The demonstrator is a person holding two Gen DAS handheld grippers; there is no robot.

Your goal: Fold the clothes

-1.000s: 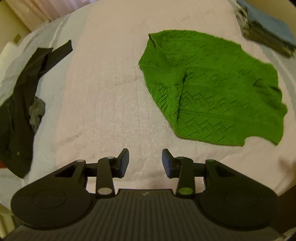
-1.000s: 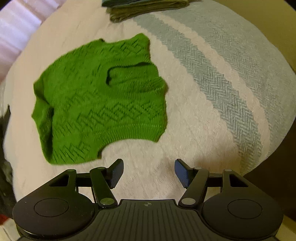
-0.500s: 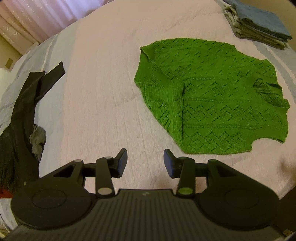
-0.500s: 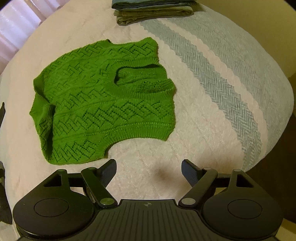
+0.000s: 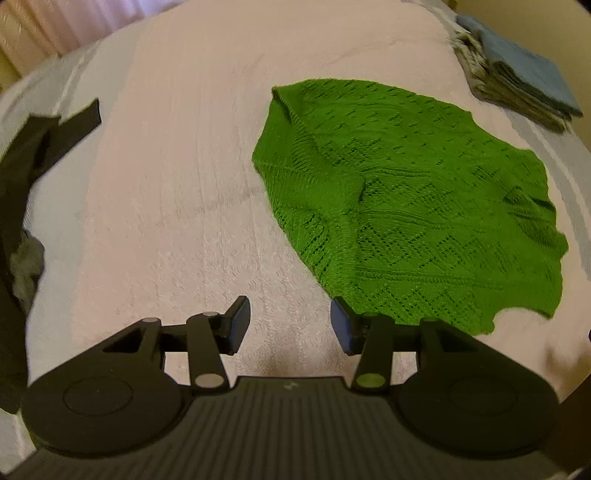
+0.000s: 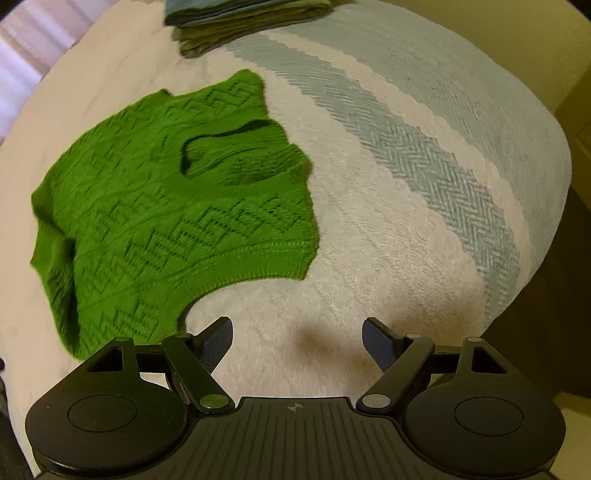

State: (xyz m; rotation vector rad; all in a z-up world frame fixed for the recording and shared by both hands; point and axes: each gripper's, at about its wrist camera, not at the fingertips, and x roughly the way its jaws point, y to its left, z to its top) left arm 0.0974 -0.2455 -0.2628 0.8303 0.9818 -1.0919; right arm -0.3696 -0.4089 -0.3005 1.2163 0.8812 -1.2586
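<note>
A green knitted sweater [image 5: 406,206] lies spread flat on the pale bedspread [image 5: 177,206]. In the right wrist view the same sweater [image 6: 166,206] shows its neck opening, with one sleeve folded in at its left side. My left gripper [image 5: 290,325] hovers over bare bedspread just left of the sweater's near edge; its jaws are opening and hold nothing. My right gripper [image 6: 297,341] stands wide open above the bedspread, just right of the sweater's near hem, with nothing between its fingers.
A stack of folded clothes [image 5: 517,81] sits at the far corner of the bed, seen in the right wrist view as folded clothes [image 6: 243,18]. Dark garments [image 5: 26,206] lie heaped at the bed's left side. The bed edge [image 6: 535,277] drops off to the right.
Both grippers have widened their jaws. The left gripper has drifted toward the sweater, whose near edge now sits by its right finger. The right gripper has shifted slightly, and the sweater looks closer.
</note>
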